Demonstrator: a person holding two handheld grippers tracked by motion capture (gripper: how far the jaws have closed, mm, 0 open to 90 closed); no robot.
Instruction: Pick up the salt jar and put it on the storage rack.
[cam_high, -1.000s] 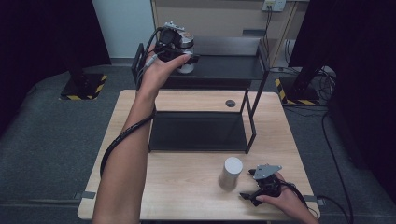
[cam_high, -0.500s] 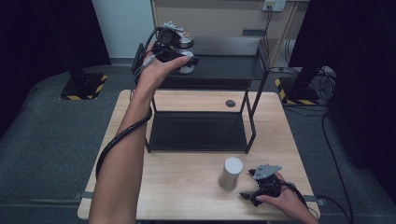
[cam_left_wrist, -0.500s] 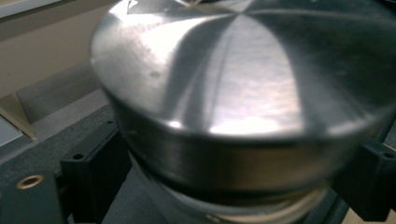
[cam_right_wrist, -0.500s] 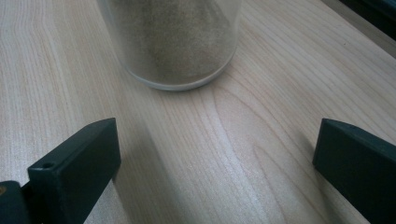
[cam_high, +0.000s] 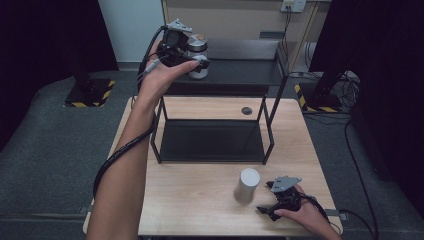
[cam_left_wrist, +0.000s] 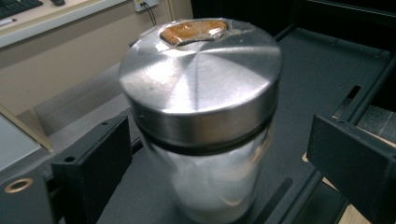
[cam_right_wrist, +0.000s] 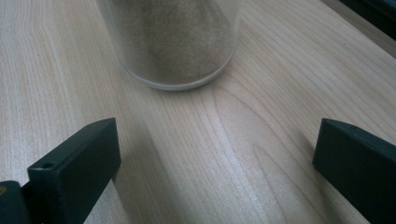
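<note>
Up on the black shelf (cam_high: 250, 70), my left gripper (cam_left_wrist: 219, 154) has just let go of the jar (cam_left_wrist: 205, 116), its jaws now spread beside it. Down on the table (cam_high: 200, 210), my right gripper (cam_right_wrist: 215, 158) waits wide open by the other jar (cam_right_wrist: 173, 42).

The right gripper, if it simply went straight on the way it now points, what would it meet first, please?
Most likely the glass jar standing on the wooden table. The right gripper has its jaws open, with bare tabletop between them and the jar's base ahead, a little left of centre. The left jaw might touch first.
</note>
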